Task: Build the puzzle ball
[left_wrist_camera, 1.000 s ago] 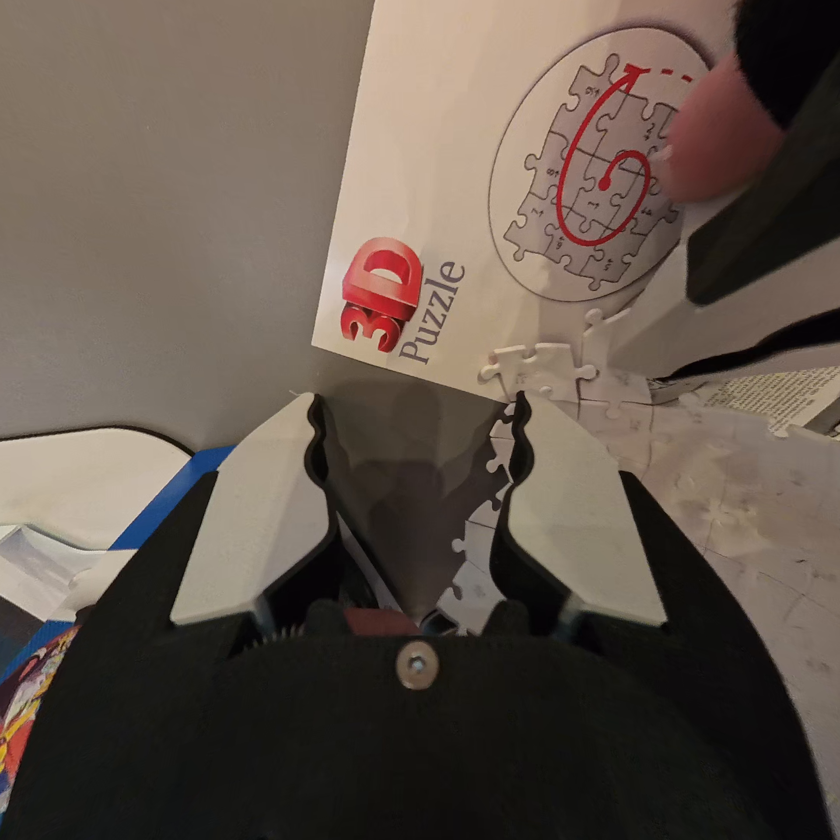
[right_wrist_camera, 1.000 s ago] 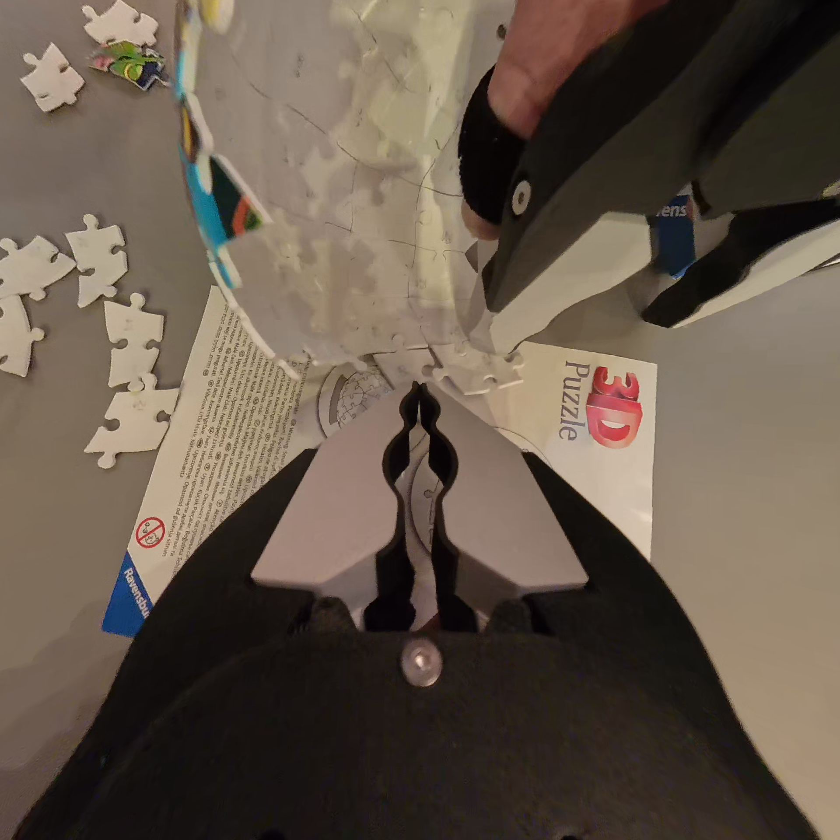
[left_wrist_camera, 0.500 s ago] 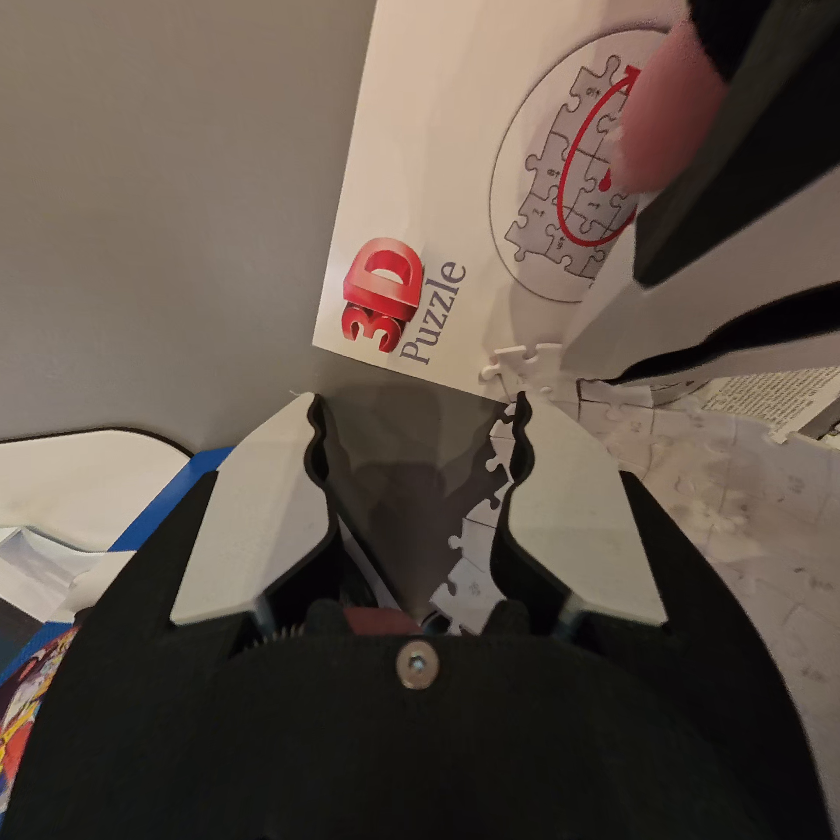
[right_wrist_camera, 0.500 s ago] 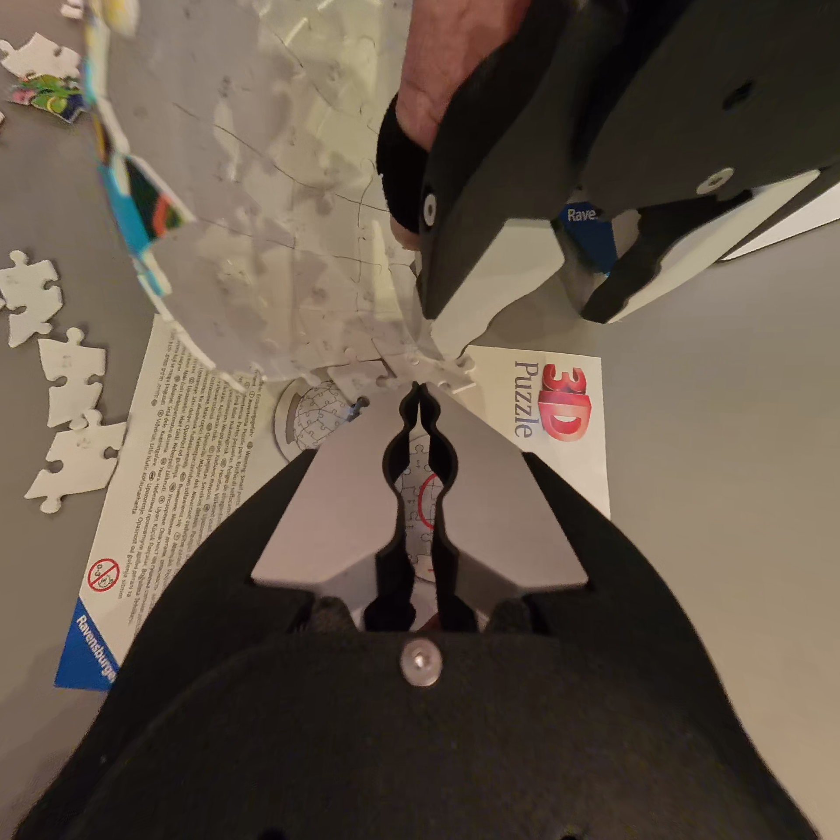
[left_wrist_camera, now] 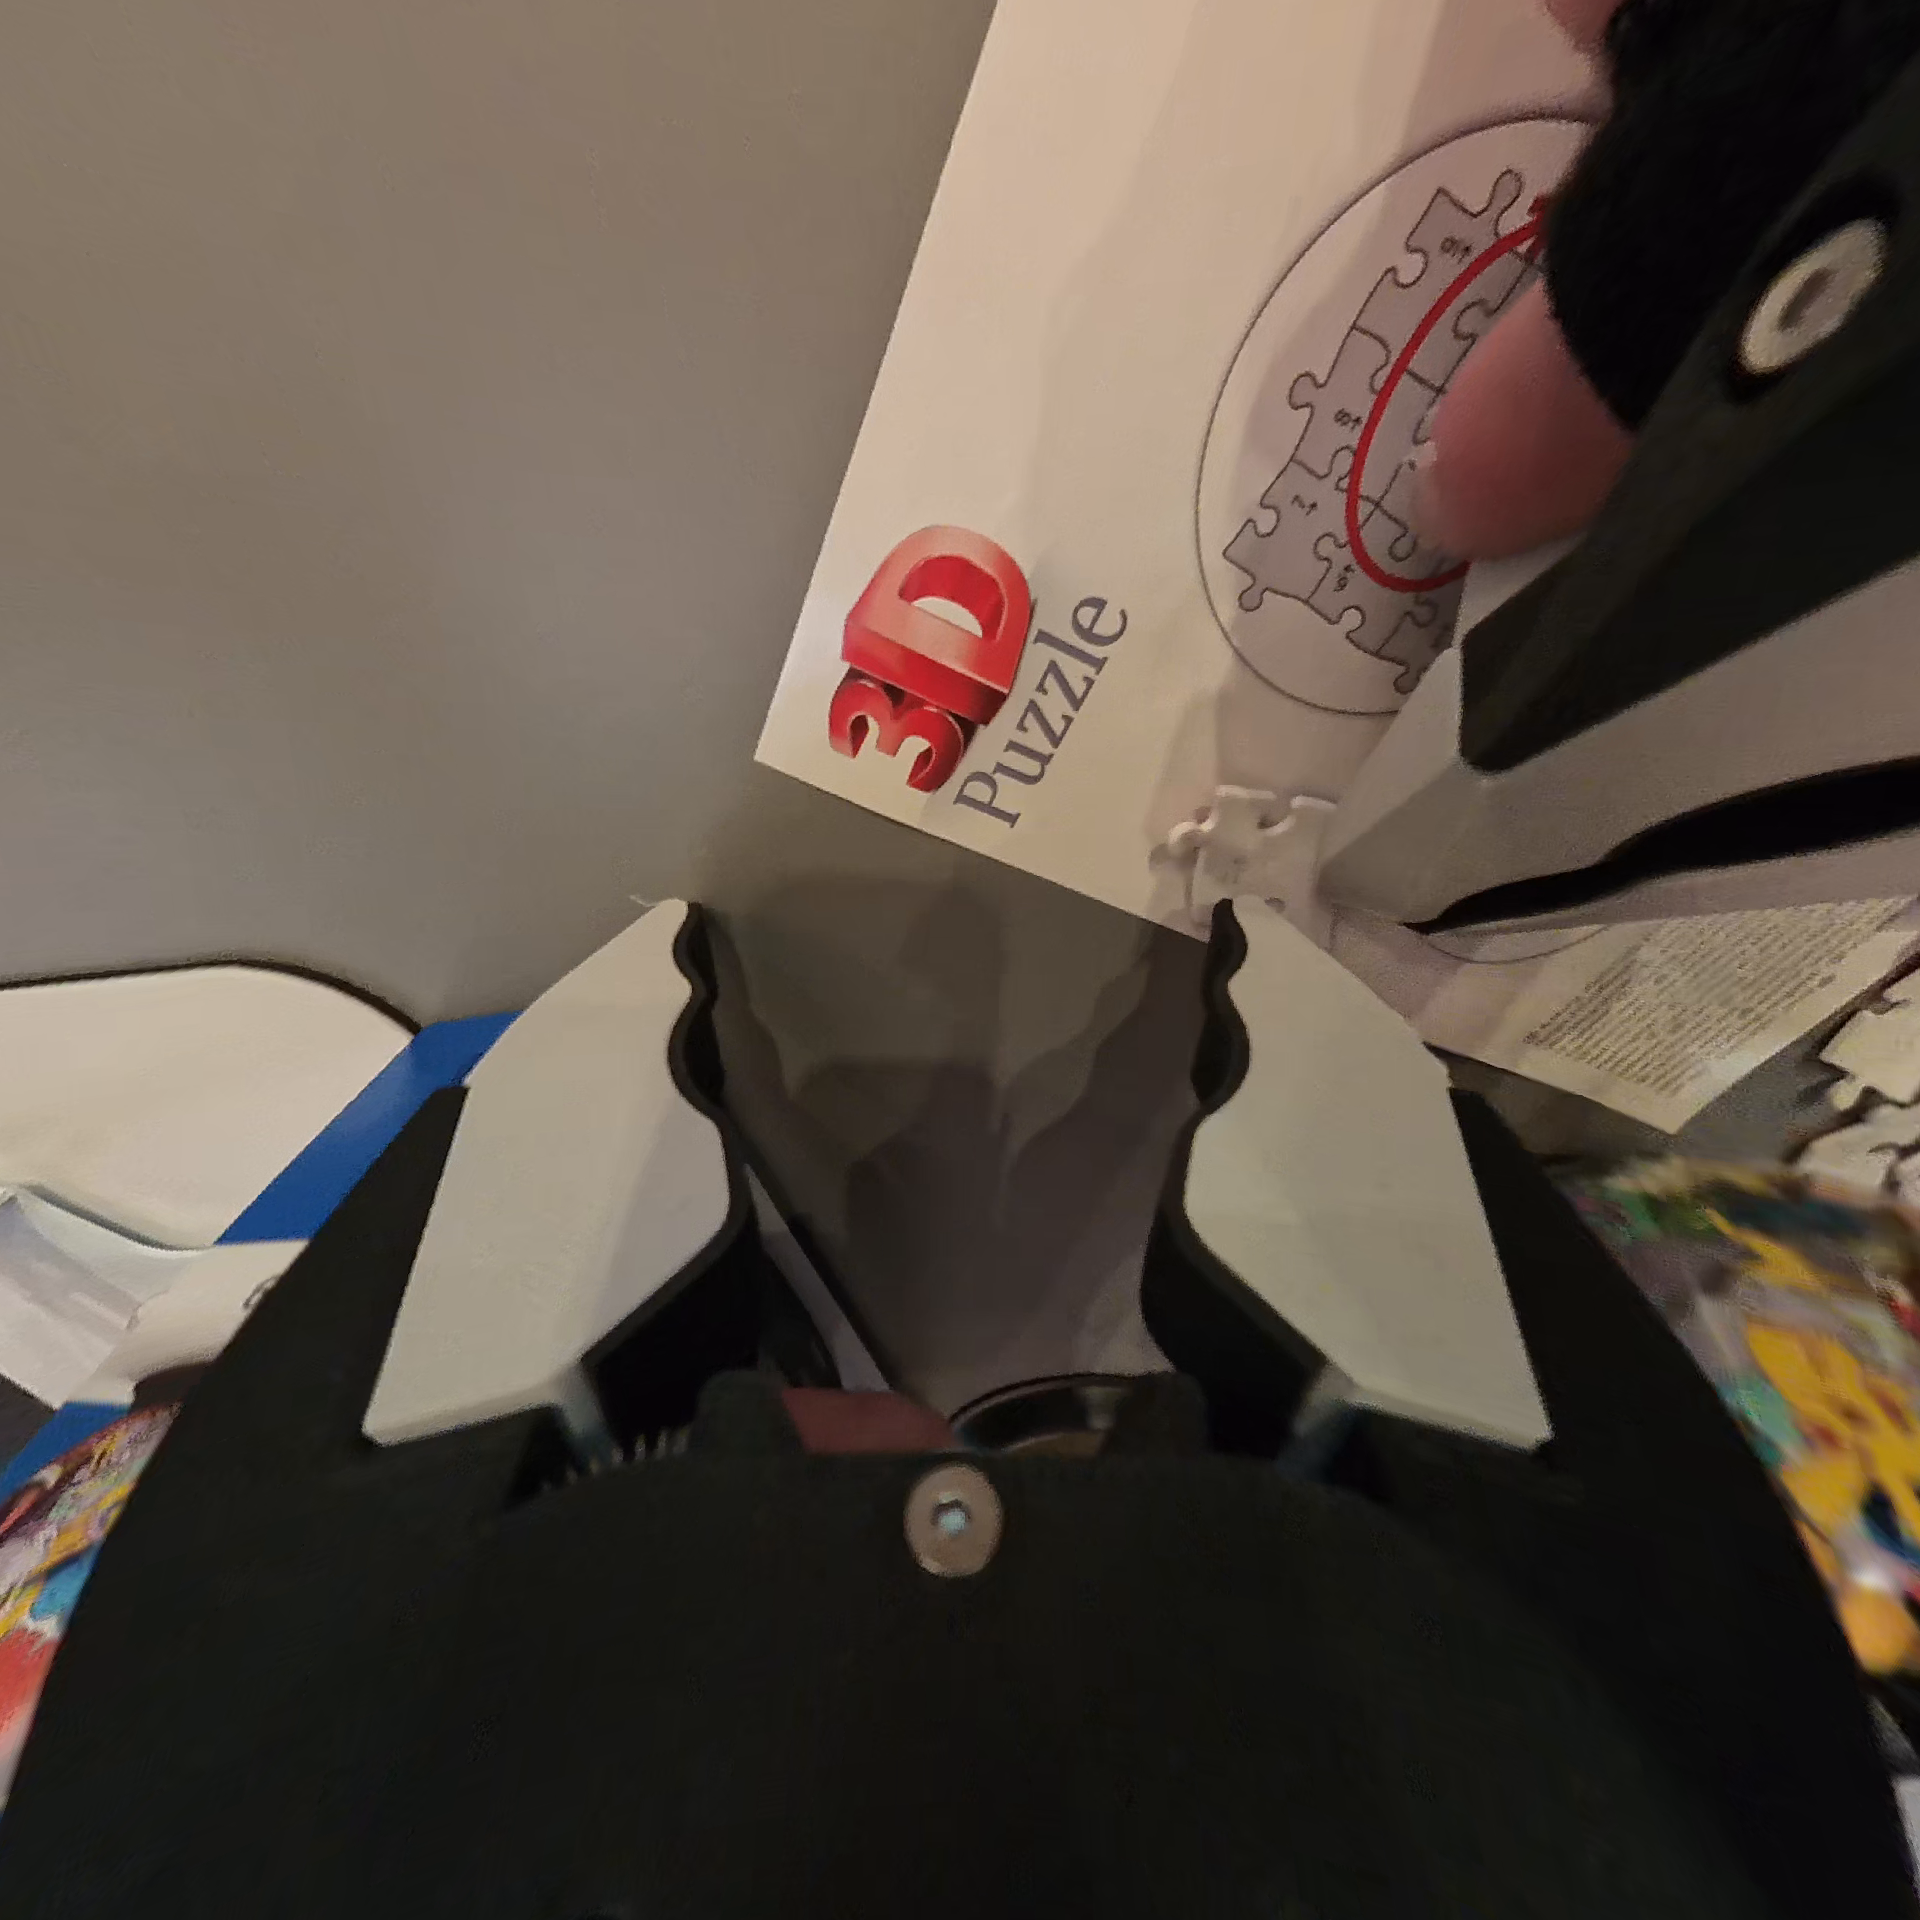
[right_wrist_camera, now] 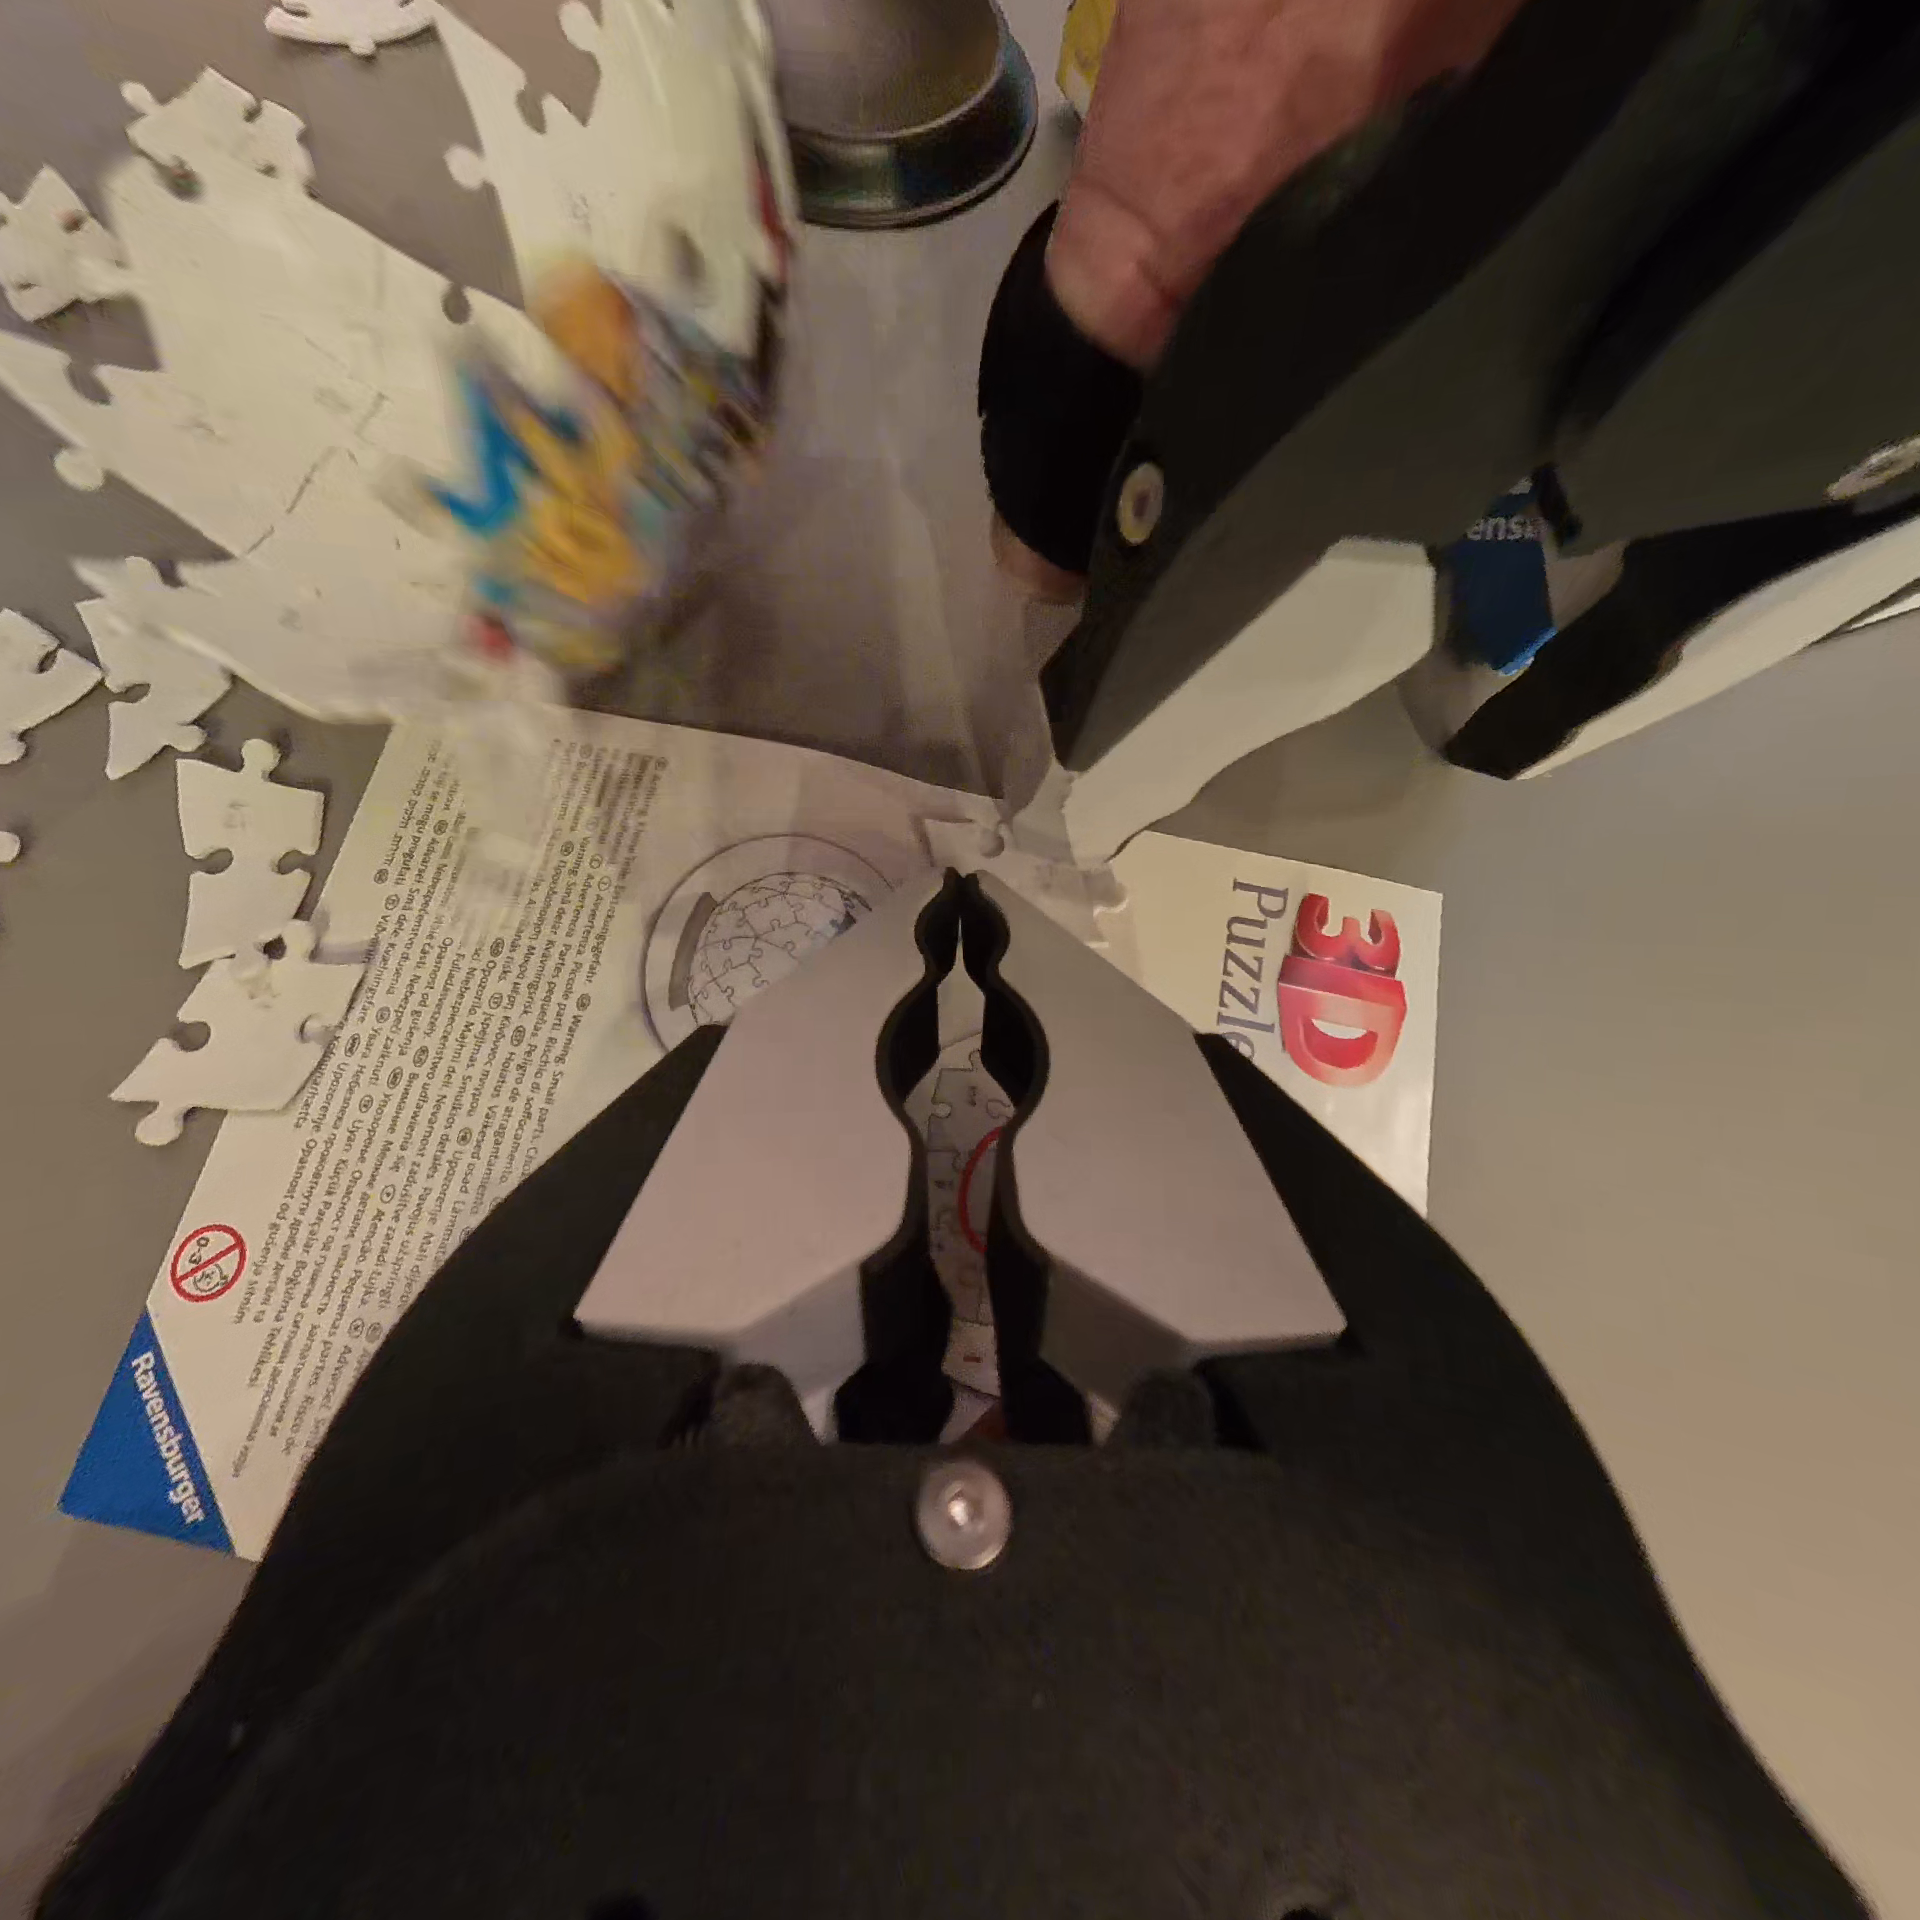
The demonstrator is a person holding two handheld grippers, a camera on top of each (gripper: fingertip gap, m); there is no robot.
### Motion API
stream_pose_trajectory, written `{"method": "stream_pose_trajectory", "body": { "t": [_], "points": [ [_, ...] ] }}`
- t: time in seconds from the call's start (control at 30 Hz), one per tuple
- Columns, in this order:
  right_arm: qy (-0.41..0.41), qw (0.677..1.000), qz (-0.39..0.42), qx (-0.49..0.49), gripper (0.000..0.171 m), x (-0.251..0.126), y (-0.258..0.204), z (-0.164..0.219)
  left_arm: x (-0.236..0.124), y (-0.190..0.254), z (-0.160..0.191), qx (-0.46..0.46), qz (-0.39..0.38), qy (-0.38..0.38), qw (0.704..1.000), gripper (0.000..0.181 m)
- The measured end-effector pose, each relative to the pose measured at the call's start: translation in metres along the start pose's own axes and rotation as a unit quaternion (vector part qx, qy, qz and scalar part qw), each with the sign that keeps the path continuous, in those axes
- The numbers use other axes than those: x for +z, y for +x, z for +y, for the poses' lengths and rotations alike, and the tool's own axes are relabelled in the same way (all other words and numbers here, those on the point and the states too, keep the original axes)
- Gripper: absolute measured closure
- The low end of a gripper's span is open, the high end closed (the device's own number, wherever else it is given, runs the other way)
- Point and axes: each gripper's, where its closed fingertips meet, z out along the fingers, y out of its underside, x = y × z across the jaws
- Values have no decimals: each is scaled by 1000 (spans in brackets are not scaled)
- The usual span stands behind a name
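The part-built puzzle ball shell point(right_wrist_camera: 312, 395) is white inside and coloured outside. It is blurred at the upper left of the right wrist view and lies apart from both grippers; it also shows in the left wrist view point(left_wrist_camera: 1766, 1351) at the right edge. My right gripper point(right_wrist_camera: 961, 883) is shut, with its tips on a small group of joined white pieces point(right_wrist_camera: 987, 831) above the leaflet. My left gripper point(left_wrist_camera: 956, 920) is open and empty. One of its fingers point(right_wrist_camera: 1195, 769) touches the same pieces, which also show in the left wrist view point(left_wrist_camera: 1247, 831).
A printed instruction leaflet point(right_wrist_camera: 499, 987) lies on the grey table, also seen in the left wrist view point(left_wrist_camera: 1039, 468). Loose white pieces point(right_wrist_camera: 244, 862) lie left of it. A metal stand point(right_wrist_camera: 904, 135) is behind. A blue box point(left_wrist_camera: 343, 1122) lies at the left. A person's hand point(right_wrist_camera: 1143, 187) holds the left gripper.
The ball shell has come away from the grippers and swung left, its coloured side now showing and blurred. A small group of pieces stays at the right gripper's tips. The left gripper stays open.
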Motion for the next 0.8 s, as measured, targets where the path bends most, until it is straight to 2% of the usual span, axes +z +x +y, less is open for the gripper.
{"method": "stream_pose_trajectory", "body": {
  "t": [0.2,0.33,0.43,0.57,0.73,0.8],
  "points": [
    [-1,1000,6,-7,171,0,0,0,-30,-1,-4,-47,-17,81,995,93],
    [-1,1000,14,-7,171,-3,1,2,-68,-1,7,-81,-62,146,984,95],
    [6,1000,20,0,171,-9,3,2,-94,20,22,-77,-98,185,975,94],
    [32,999,26,11,171,-26,-2,-8,-98,45,54,-118,-138,214,960,92],
    [46,998,39,29,171,-40,-10,-12,-113,61,84,-185,-161,303,921,93],
    [37,998,46,35,171,-44,-10,-9,-105,69,94,-197,-165,292,921,92]
  ]
}}
